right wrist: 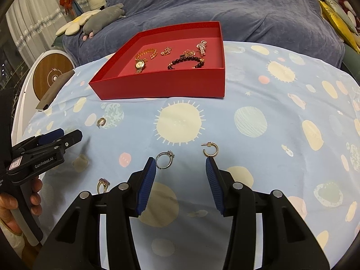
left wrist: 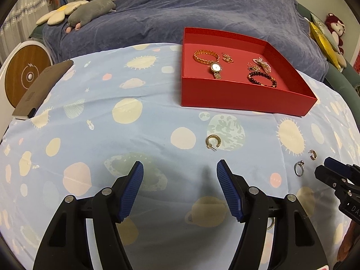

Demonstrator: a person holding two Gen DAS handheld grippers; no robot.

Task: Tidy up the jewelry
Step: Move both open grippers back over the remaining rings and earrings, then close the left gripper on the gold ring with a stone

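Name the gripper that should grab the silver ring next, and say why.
Right. The right gripper is open with the silver ring just ahead, beside its left finger. The left gripper, also open, faces the hoop earring instead, probably its easier pick.

bare blue cloth [right wrist: 258,90] right of red box [right wrist: 162,85]; rings [right wrist: 165,159] and earring [right wrist: 211,150] strewn near front edge.

A grey plush toy [left wrist: 90,11] lies on the blue blanket [left wrist: 202,11].
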